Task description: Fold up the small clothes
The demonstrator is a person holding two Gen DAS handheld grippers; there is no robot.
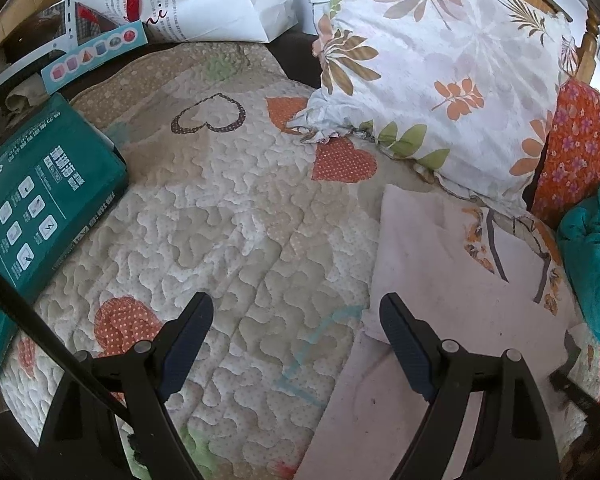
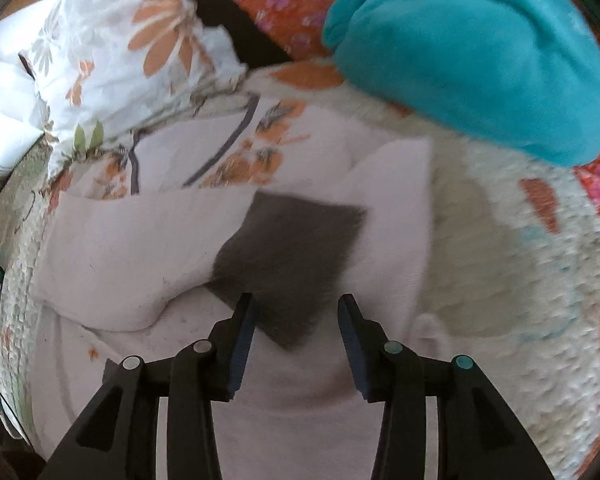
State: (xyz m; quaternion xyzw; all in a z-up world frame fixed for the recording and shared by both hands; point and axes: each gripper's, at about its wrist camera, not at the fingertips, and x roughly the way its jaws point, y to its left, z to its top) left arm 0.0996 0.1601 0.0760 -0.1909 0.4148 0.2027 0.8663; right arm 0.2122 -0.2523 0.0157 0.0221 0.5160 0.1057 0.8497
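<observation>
A pale pink small garment (image 2: 132,248) with orange flower print and grey trim lies partly folded on the quilted bedspread; a dark grey sleeve cuff (image 2: 288,256) is folded across its middle. In the left wrist view the garment (image 1: 440,280) lies at the lower right. My right gripper (image 2: 296,312) is open, just above the garment, its fingers either side of the grey cuff's near end. My left gripper (image 1: 296,316) is open and empty, over the quilt at the garment's left edge, its right finger (image 1: 404,344) over the pink cloth.
A floral pillow (image 1: 432,64) lies behind the garment. A teal cloth bundle (image 2: 480,52) sits at the right on an orange flowered cover (image 1: 580,148). A green package (image 1: 40,200) lies at the left, a white paper bag (image 1: 204,0) at the back.
</observation>
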